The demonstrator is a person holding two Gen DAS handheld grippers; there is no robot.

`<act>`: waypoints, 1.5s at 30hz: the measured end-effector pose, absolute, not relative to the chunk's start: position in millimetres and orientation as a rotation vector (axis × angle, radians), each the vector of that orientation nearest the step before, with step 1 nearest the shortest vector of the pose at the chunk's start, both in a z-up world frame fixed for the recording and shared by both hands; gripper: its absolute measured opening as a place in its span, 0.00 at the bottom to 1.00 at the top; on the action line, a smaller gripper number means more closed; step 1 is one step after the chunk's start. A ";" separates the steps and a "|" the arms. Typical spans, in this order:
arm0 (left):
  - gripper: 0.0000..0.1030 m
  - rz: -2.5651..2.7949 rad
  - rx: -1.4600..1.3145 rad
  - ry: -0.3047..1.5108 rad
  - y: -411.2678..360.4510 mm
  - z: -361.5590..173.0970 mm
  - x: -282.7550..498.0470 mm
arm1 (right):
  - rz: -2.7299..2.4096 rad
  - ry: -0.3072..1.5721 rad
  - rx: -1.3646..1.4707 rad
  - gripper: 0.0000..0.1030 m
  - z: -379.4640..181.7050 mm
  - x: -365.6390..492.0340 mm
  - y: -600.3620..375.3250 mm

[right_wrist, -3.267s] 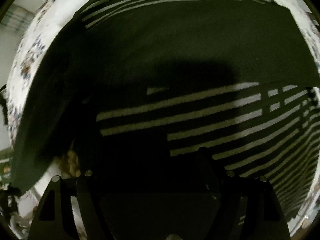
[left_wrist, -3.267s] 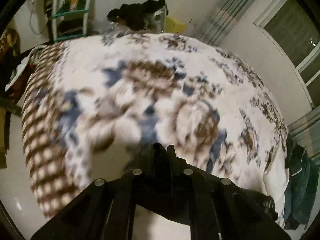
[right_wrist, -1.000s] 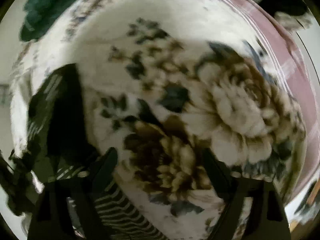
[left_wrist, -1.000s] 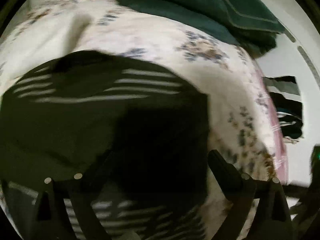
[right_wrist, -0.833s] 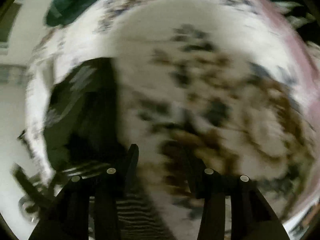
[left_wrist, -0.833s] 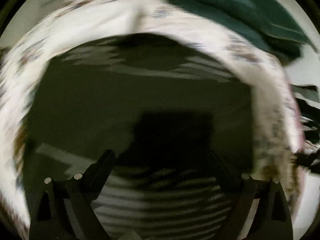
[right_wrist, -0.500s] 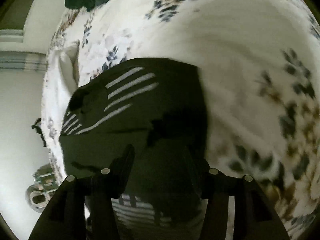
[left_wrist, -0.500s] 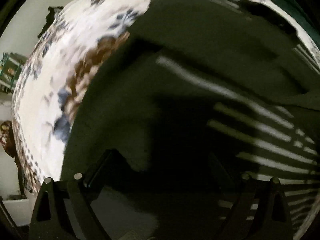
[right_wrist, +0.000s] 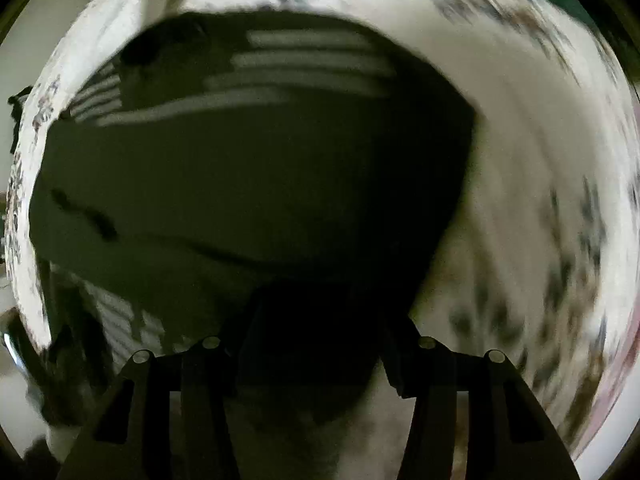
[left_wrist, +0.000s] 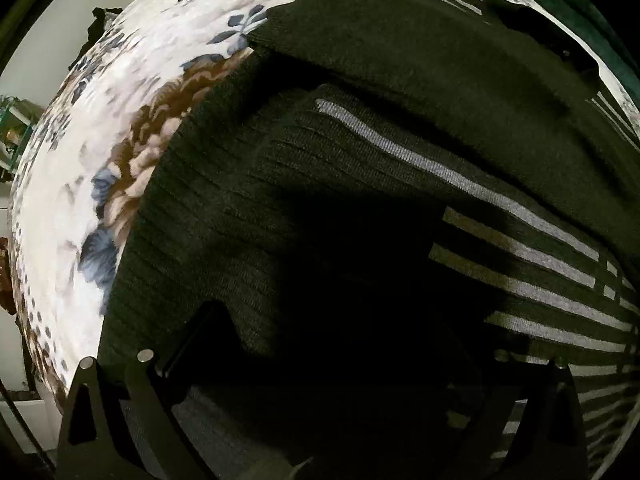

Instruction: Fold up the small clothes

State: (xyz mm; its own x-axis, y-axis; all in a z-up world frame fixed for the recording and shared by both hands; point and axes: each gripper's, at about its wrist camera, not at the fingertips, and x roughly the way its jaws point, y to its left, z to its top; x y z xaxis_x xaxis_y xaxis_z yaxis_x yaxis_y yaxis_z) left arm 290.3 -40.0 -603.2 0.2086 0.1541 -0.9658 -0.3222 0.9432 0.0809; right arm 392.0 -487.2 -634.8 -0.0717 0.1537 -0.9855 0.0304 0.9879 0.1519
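Note:
A dark green knit sweater [left_wrist: 400, 128] with pale grey stripes lies on a floral bedspread [left_wrist: 120, 152], with one part folded over another. My left gripper [left_wrist: 336, 332] is open, close above the sweater's ribbed hem, its fingers [left_wrist: 200, 332] spread wide. In the blurred right wrist view the same sweater [right_wrist: 248, 184] fills the middle. My right gripper [right_wrist: 316, 316] is open over the sweater's near edge, its fingers [right_wrist: 394, 344] apart in deep shadow. I cannot tell whether either gripper touches the cloth.
The white, brown and blue floral bedspread [right_wrist: 540, 200] surrounds the sweater. A dark teal garment [left_wrist: 592, 12] lies at the far right edge of the bed. A green shelf [left_wrist: 12, 128] stands beyond the bed at the left.
Both grippers have swung across the bed onto the sweater. The left has come closer to the hem. The right has moved from the bare bedspread to the sweater's edge and is still moving.

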 end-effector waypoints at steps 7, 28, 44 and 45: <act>1.00 0.323 -0.150 1.311 -34.0 -603.5 284.2 | 0.013 1.540 0.453 0.53 -608.4 376.5 -554.8; 1.00 0.287 -0.178 1.389 -23.0 -587.9 299.4 | 0.244 1.430 0.193 0.06 -639.9 504.0 -503.7; 0.92 0.205 -0.512 1.073 72.2 -527.0 380.8 | 0.524 1.517 0.426 0.53 -600.0 513.6 -396.4; 0.77 0.190 -0.488 1.078 71.0 -533.0 388.8 | 0.560 1.520 0.404 0.53 -601.8 525.3 -373.1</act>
State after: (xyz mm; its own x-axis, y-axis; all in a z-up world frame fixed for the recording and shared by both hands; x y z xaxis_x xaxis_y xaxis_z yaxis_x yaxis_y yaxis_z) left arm 388.8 71.0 -533.0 0.4694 -0.0857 -0.8788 -0.3807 0.8784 -0.2890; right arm 525.3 -373.1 -601.8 -0.0346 0.5761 -0.8167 -0.0915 0.8119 0.5766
